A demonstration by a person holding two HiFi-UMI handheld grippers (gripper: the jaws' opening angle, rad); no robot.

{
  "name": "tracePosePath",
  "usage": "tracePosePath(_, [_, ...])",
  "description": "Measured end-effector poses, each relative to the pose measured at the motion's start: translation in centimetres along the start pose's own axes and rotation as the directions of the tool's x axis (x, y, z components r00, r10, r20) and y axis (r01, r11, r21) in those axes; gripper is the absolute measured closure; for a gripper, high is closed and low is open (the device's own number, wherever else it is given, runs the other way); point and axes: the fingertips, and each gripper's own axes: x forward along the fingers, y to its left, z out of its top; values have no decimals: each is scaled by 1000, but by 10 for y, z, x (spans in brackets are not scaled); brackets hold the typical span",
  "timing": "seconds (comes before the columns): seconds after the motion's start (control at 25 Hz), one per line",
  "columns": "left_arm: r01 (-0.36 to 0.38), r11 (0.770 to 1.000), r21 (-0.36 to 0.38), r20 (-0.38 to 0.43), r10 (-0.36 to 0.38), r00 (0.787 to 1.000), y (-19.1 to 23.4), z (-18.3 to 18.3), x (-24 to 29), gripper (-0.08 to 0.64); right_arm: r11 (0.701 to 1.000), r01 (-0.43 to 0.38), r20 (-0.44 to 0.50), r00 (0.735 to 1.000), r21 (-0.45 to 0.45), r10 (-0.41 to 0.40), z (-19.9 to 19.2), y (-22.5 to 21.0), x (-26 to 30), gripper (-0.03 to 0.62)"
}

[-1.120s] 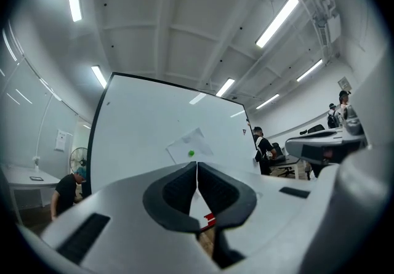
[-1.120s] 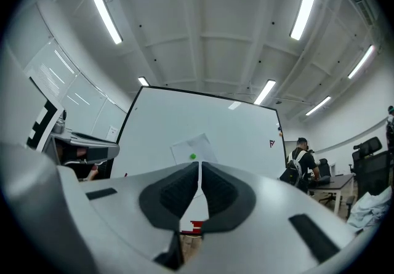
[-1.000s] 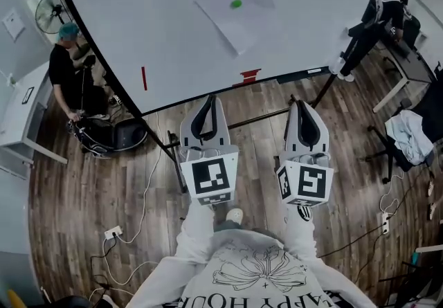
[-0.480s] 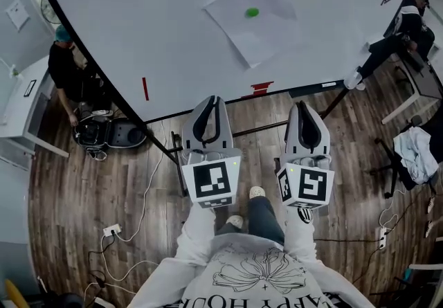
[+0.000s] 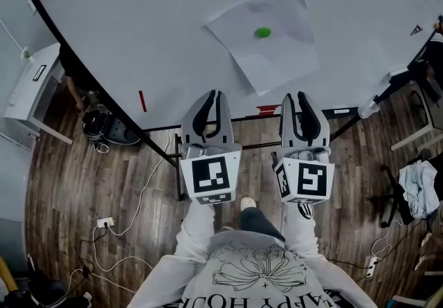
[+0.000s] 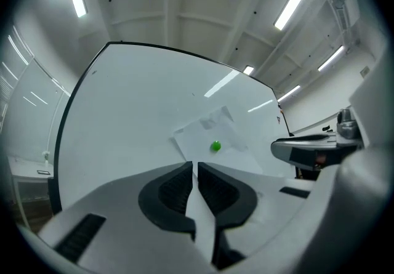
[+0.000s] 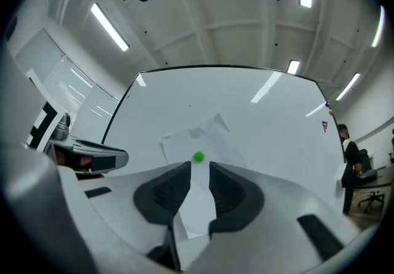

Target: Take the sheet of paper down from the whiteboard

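Note:
A white sheet of paper [image 5: 273, 47] hangs tilted on the whiteboard [image 5: 138, 23], pinned by a green round magnet [image 5: 262, 32]. Both grippers point at the board, short of it and below the sheet. My left gripper [image 5: 213, 94] is shut and holds nothing. In the left gripper view the paper [image 6: 203, 134] and magnet [image 6: 215, 146] show just past its tips [image 6: 195, 165]. My right gripper [image 5: 299, 95] has just been opening, and nothing is between its jaws. The right gripper view has the magnet [image 7: 198, 156] right above the gap [image 7: 199, 167], with the paper [image 7: 200, 134] behind.
A red marker [image 5: 142, 100] sticks to the board's lower left. A red eraser [image 5: 267, 109] lies on its tray. The board's black stand [image 5: 163, 151] stands ahead on the wood floor. Cables and a power strip [image 5: 105, 221] lie at the left, and a chair [image 5: 422, 185] stands at the right.
The board and paper have come closer and larger in the head view. Both grippers now reach the board's lower edge. The right jaws have parted.

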Motion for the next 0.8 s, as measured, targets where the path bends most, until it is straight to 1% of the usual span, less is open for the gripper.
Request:
tracePosePath(0.08, [-18,1000,3,1,18,1000,-3,1,20,552,999,-40,9,999,-11,40,1,-5,22,501])
tracePosePath(0.28, [-76,997,15,-7,76,997,-6,1,57,552,990,-137,35,990,-38,139,0,-11,72,475])
tracePosePath(0.48, [-136,990,36,-3,136,991,-4,3,79,552,981,-192,39,980,-31,193,-1,-15,106,455])
tracePosePath(0.6, [-161,986,42,-6,161,987,2,2,90,552,970,-237,48,970,-63,240,0,-8,122,426])
tracePosePath(0.68, [-172,984,49,-8,173,985,4,2,96,552,964,-247,54,966,-95,253,2,-4,130,417])
tracePosePath(0.8, [-177,982,59,-10,178,984,5,2,106,552,964,-250,56,965,-94,256,4,0,142,417])
